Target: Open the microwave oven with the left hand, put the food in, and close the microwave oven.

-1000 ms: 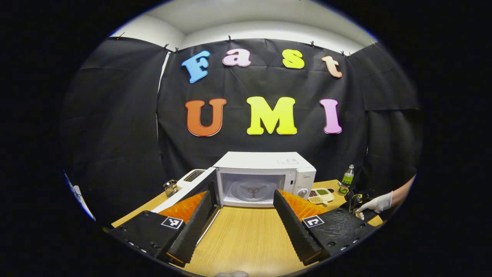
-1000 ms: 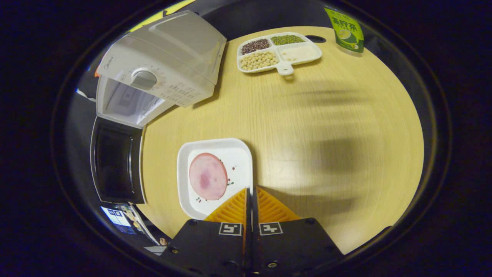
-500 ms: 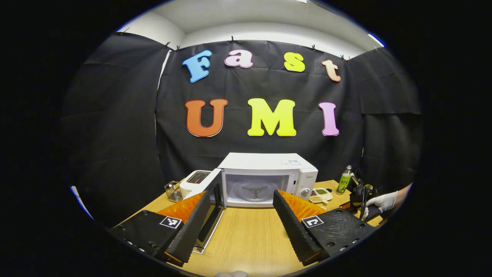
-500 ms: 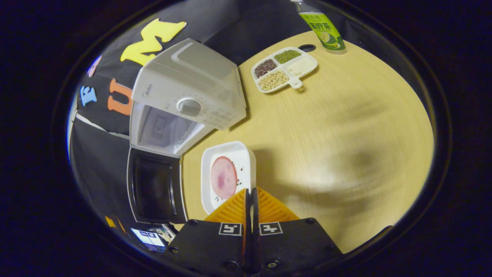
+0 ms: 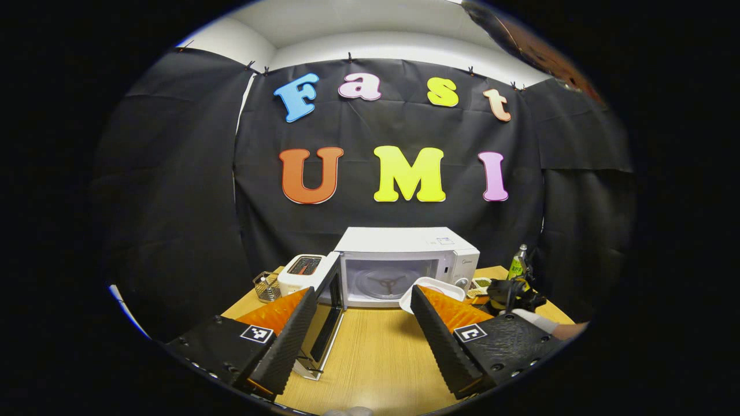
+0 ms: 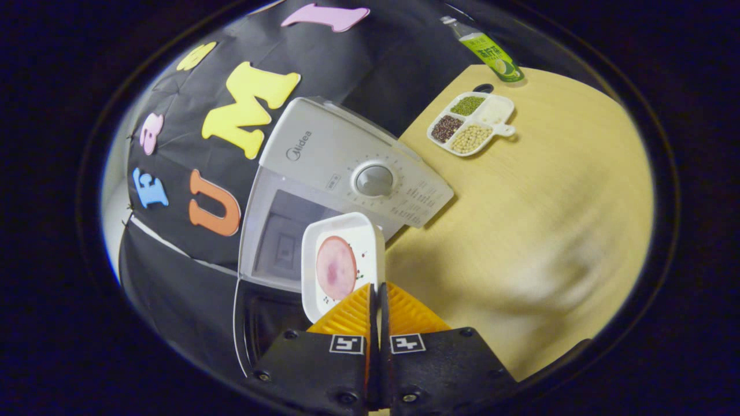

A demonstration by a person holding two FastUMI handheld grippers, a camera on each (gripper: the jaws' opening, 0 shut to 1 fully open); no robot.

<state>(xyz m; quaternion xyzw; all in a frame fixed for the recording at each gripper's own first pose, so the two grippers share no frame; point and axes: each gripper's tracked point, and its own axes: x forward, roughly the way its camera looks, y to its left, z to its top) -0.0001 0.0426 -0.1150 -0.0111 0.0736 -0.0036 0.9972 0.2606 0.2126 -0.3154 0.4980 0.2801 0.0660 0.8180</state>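
The white microwave (image 5: pixel 407 252) stands at the back of the wooden table (image 5: pixel 370 358), its door (image 5: pixel 329 300) swung out to the left and the cavity with its turntable showing. My left gripper (image 5: pixel 364 292) hangs open in front of it, touching nothing. My right gripper (image 6: pixel 378 286) is shut on the near rim of a white square plate (image 6: pixel 361 240) that carries a round pink slice of meat (image 6: pixel 335 267). The plate is in the air just before the microwave's opening (image 6: pixel 280 242). In the left gripper view the plate (image 5: pixel 430 285) hovers at the cavity's lower right.
A white toaster (image 5: pixel 302 271) and a small wire basket (image 5: pixel 266 286) stand left of the microwave. Right of it lie a divided dish of beans (image 6: pixel 471 121) and a green bottle (image 6: pixel 491 52). A gloved hand (image 5: pixel 540 323) holds the right gripper.
The right gripper has lifted the plate off the table and carried it up to the microwave's opening. The left gripper has drawn back a little from the open door.
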